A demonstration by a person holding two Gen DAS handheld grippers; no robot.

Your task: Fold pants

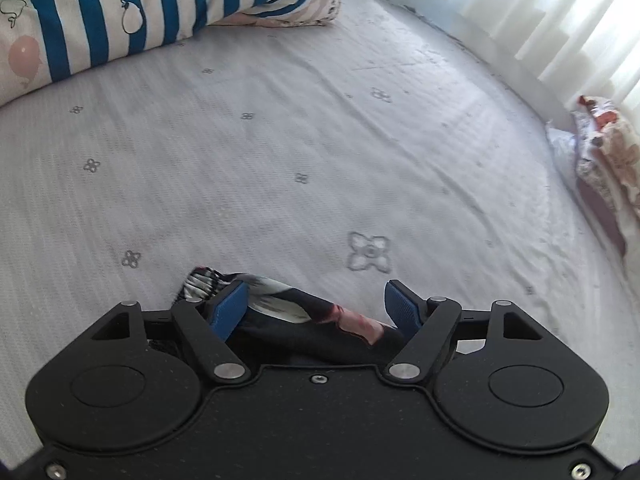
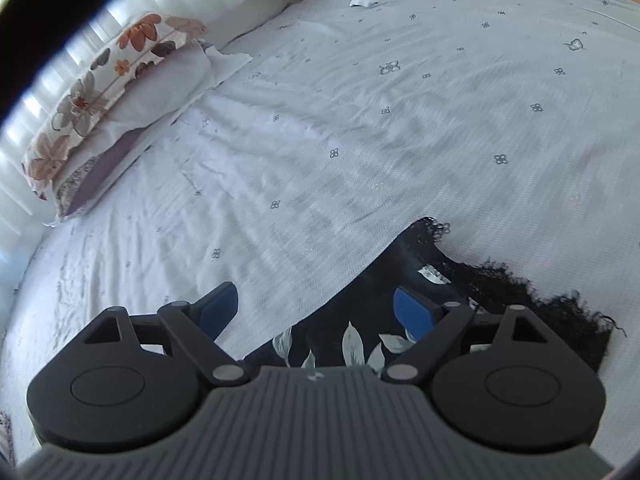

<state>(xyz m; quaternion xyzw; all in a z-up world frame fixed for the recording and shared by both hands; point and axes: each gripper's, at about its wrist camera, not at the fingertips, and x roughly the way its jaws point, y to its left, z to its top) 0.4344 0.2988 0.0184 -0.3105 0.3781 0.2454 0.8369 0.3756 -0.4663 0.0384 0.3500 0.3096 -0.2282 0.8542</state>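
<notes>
On a pale bedspread [image 2: 360, 128], we bring both grippers down over the dark floral pants [image 2: 344, 340]: our left gripper [image 1: 316, 304] straddles the bunched elastic waistband [image 1: 204, 280], jaws apart and not yet pressing, while our right gripper [image 2: 316, 304] hangs wide open above the frayed hem [image 2: 520, 284], apparently readying corner grips for a fold

Pale bedsheet [image 2: 360, 140] – dark leaf-print pants [image 2: 400, 320], floral pillow [image 2: 100, 92], striped bolster [image 1: 120, 20] lying on it
</notes>
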